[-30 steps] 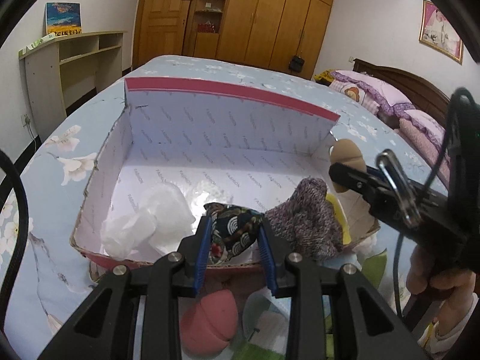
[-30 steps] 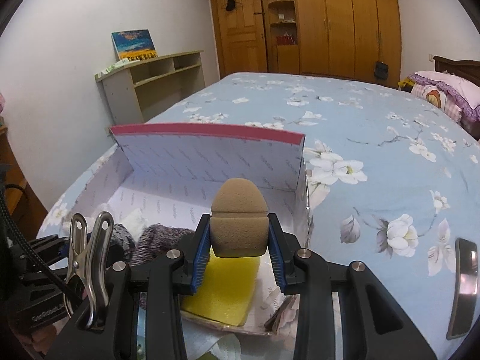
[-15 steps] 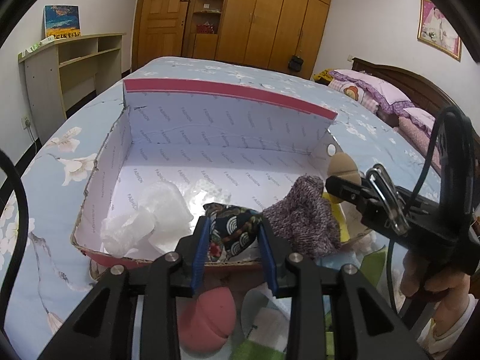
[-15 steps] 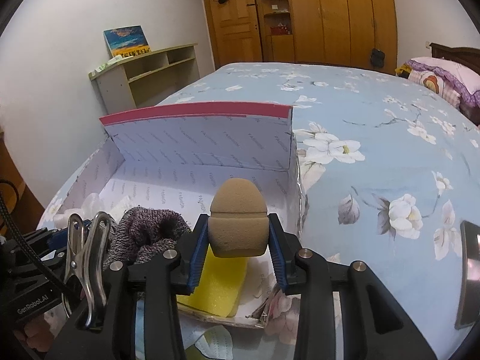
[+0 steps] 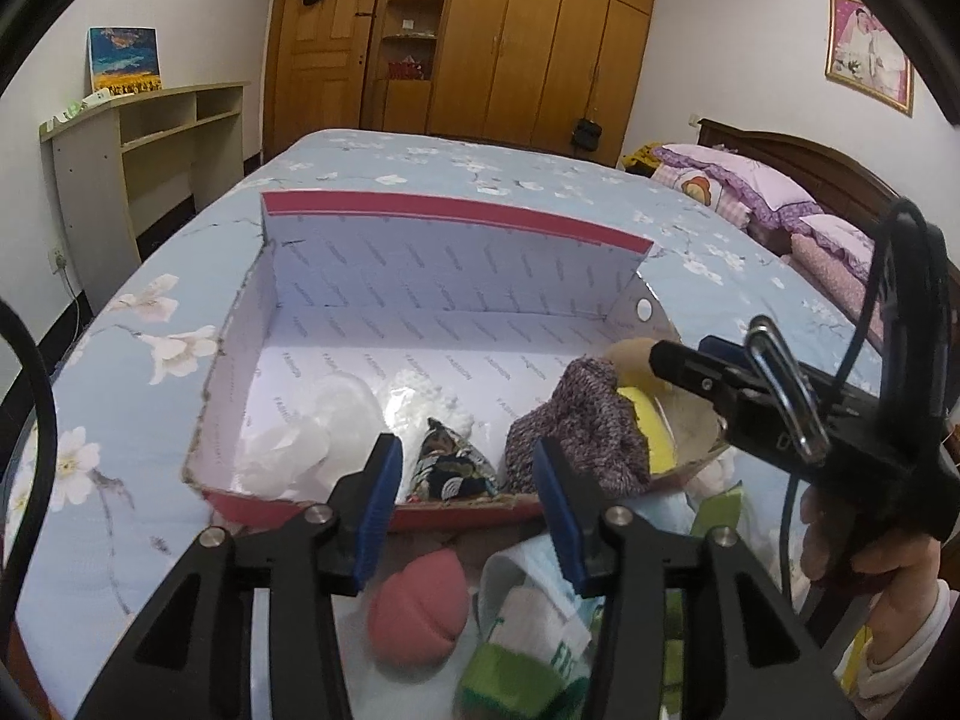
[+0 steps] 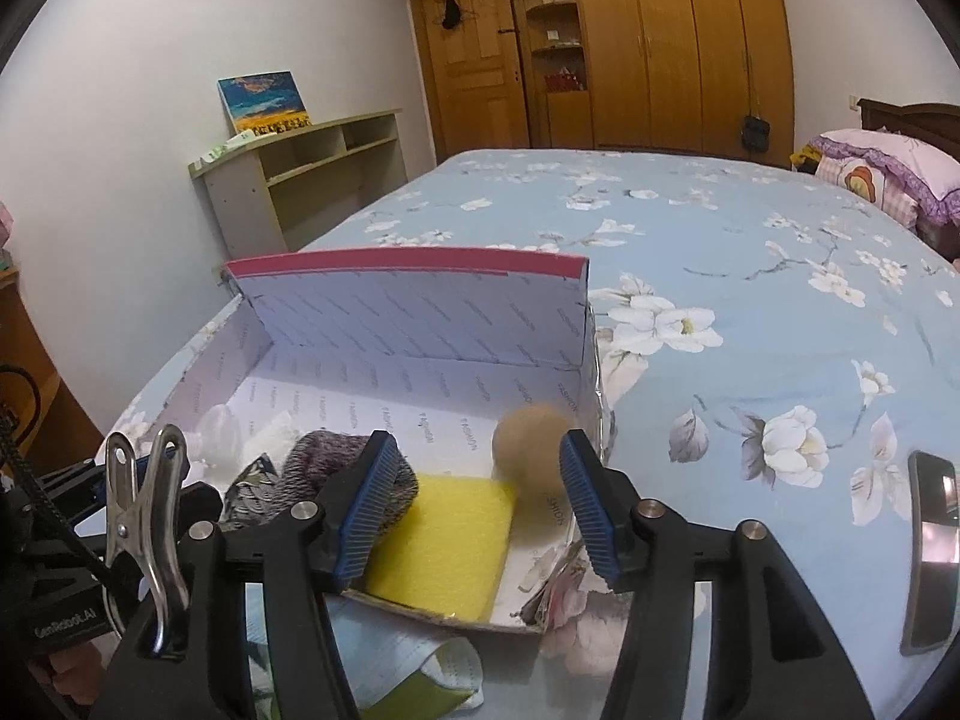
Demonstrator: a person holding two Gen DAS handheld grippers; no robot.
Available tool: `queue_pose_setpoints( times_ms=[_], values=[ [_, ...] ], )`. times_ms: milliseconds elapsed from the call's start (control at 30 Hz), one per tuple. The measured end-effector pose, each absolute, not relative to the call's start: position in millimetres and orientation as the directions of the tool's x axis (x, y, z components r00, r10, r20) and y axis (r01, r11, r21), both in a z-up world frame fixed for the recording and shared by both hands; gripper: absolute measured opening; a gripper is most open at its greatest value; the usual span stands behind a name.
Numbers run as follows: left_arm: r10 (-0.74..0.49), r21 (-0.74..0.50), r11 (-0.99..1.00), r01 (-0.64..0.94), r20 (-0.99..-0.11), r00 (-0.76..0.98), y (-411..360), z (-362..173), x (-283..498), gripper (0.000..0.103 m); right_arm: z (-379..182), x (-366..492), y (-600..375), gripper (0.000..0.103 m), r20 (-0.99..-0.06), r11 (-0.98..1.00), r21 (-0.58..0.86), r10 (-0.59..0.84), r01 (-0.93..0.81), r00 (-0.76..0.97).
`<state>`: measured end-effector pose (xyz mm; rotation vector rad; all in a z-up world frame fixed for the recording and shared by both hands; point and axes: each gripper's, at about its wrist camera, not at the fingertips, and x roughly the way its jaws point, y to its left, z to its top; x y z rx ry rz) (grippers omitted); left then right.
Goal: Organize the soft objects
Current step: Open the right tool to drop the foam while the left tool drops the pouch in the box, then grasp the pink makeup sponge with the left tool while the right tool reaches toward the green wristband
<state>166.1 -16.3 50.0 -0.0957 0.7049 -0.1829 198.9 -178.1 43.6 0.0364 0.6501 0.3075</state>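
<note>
- Bedspread (image 6: 750,276) of pale blue with white blossoms covers a wide bed; wooden wardrobes (image 6: 660,42) fill the far wall, and a low shelf unit (image 6: 312,174) carries a small painting (image 6: 264,99)
- Cardboard box (image 5: 456,222), red outside and white inside, lies open on the bed's near end
- Inside it, counted: one tan sponge (image 6: 531,444), blurred, at the right end; one flat yellow sponge (image 6: 444,546); one purplish knit piece (image 5: 576,420); one dark patterned pouch (image 5: 447,468); one clump of white wrapping (image 5: 294,450)
- Outside the box, one pink sponge (image 5: 417,612) and one green-and-white packet (image 5: 528,636) lie on the bedspread in front of it
- Left gripper (image 5: 462,516) has just been opening; its blue pads stand apart, clear of the pouch ahead of them
- Right gripper (image 6: 474,504) has just been opening too, wide, with the tan sponge loose between its tips, touching neither pad
- One dark phone (image 6: 930,546) lies on the bed, right of the box
</note>
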Motion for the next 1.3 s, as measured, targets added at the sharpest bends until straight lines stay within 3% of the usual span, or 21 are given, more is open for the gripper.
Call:
queue_pose_setpoints(
  times_ms=[567, 1133, 1300],
  values=[
    [-0.173, -0.135, 0.985, 0.110, -0.666, 0.726, -0.9, 39.8, 126.3, 0.048, 51.1, 133.5, -184.2, 0.058, -0.584, 0.955, 0.138, 0.294, -0.264, 0.757],
    [-0.168, -0.160, 0.984, 0.076, -0.709, 0.684, -4.6, 11.0, 135.6, 0.048, 20.2, 93.3, -178.0, 0.058, -0.621, 0.940, 0.195, 0.339, -0.280, 0.707],
    [-0.186, -0.189, 0.979, 0.070, -0.711, 0.678, 1.3, 7.0, 134.8, 0.038, 16.6, 91.5, -176.4, 0.058, -0.623, 0.937, 0.204, 0.348, -0.285, 0.701]
  ],
)
